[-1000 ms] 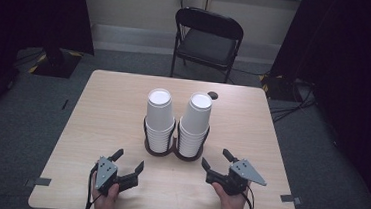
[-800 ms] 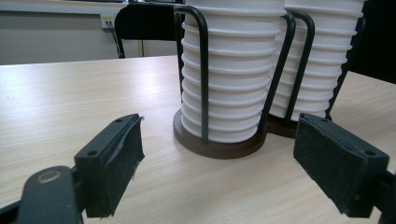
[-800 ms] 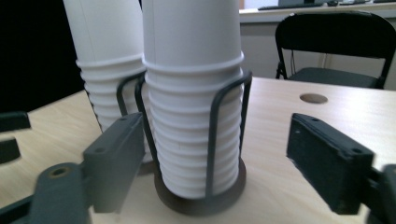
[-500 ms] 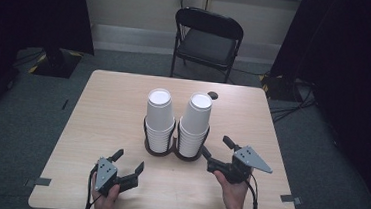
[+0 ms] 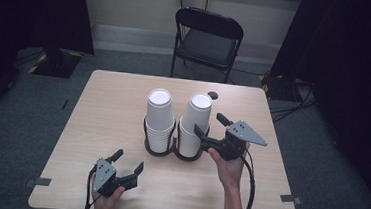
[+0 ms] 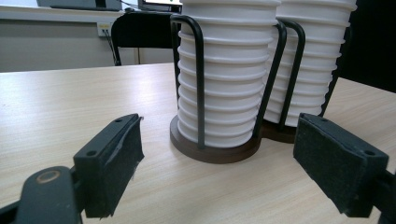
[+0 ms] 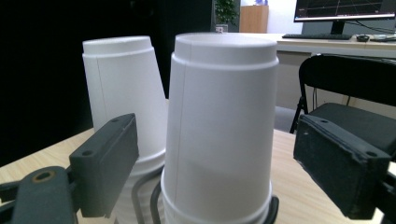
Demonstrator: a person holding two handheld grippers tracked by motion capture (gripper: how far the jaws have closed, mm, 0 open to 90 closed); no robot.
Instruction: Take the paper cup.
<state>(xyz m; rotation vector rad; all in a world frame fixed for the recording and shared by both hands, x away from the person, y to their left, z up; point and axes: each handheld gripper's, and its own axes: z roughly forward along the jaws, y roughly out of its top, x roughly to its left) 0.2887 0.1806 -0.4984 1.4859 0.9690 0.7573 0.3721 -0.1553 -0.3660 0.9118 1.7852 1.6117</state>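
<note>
Two stacks of upturned white paper cups stand in a dark double wire holder (image 5: 160,150) at the table's middle: the left stack (image 5: 159,117) and the right stack (image 5: 195,123). My right gripper (image 5: 213,125) is raised beside the right stack, jaws open, one on each side of its top cup (image 7: 219,121) without touching. My left gripper (image 5: 128,161) rests low near the front edge, open and empty, facing the holder base (image 6: 212,149) and the ribbed cup rims (image 6: 224,79).
A black folding chair (image 5: 206,41) stands beyond the far edge of the wooden table (image 5: 102,113). A small dark round object (image 5: 213,94) lies near the far edge behind the cups. Cables trail from both grippers off the front edge.
My right gripper has risen from the tabletop and moved forward and left to the right stack's top cup. The left gripper has stayed put.
</note>
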